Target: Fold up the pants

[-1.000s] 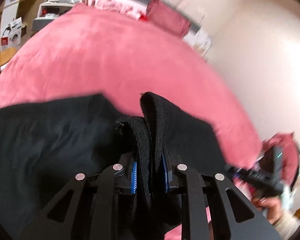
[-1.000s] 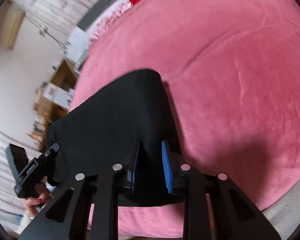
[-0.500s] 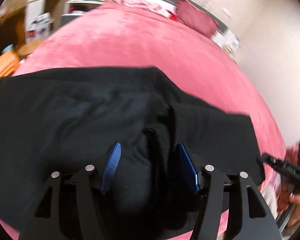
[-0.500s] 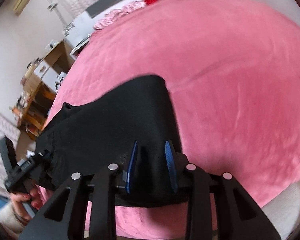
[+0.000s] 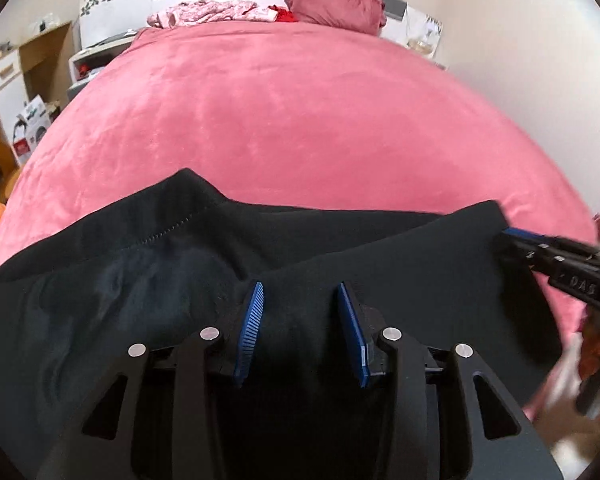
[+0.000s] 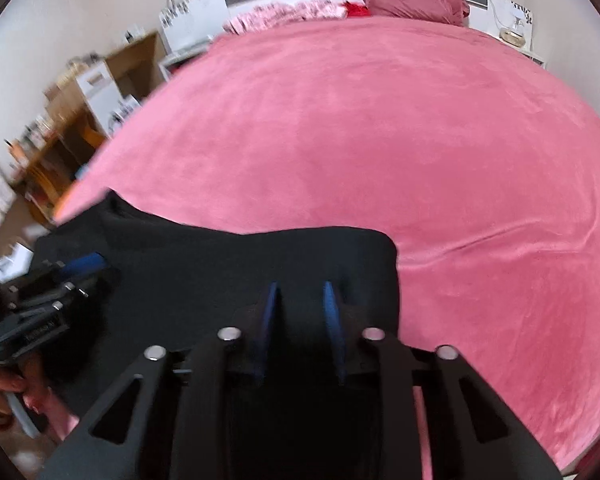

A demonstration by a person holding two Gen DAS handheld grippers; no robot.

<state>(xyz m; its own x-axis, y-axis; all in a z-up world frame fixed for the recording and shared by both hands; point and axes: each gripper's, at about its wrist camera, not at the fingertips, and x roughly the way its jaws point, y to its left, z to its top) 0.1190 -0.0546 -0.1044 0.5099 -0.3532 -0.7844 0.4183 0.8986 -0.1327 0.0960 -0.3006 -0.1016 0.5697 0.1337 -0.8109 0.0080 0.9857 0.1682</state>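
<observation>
Pants point(image 5: 148, 300), black, lie across the near edge of the pink bed point(image 5: 300, 112) — one fold laid, I judge; more remain. Left gripper point(image 5: 300, 328): jaws apart, closing, cloth between but not visibly pinched. Right gripper point(image 6: 300, 320): jaws closing, clamped on the pants' edge. Left view shows a stitched hem and the overlapping layer; right view shows the rounded corner.
</observation>
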